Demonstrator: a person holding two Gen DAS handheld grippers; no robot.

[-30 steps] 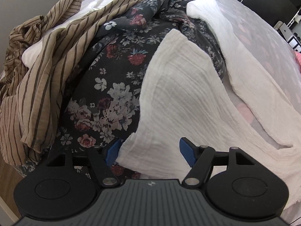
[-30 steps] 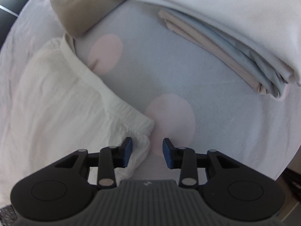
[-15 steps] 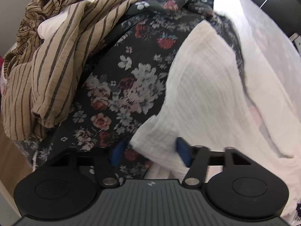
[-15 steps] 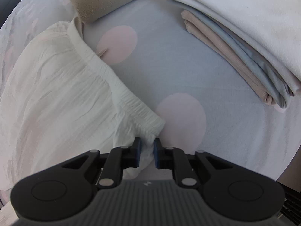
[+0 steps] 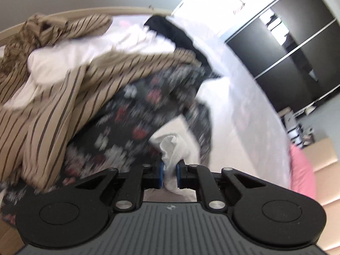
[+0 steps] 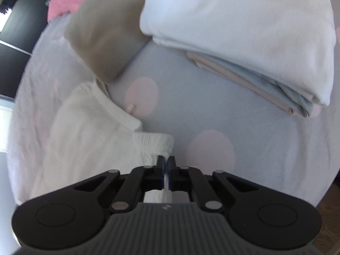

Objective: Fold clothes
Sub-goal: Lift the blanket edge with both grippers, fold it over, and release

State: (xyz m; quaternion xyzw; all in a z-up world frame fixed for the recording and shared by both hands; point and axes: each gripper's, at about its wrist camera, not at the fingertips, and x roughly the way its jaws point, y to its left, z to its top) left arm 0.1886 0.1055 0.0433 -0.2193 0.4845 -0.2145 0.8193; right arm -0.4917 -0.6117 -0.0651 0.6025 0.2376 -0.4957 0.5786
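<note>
The white crinkly garment (image 6: 85, 131) is lying on the polka-dot bedsheet (image 6: 191, 89), and both grippers have a piece of it. The right gripper (image 6: 166, 165) sits low over the sheet, pointing forward, with its jaws pinched nearly together on the gathered elastic edge. The left gripper (image 5: 169, 171) is tilted up toward the room and clamps a bunched white corner (image 5: 173, 148) that sticks out past its blue pads. Just behind that is the unfolded heap: a dark floral piece (image 5: 136, 123) under a tan striped shirt (image 5: 53, 110), pretty blurry. Beyond the right gripper there's a folded stack (image 6: 244, 42), white on top, beside a folded taupe item (image 6: 102, 38).
</note>
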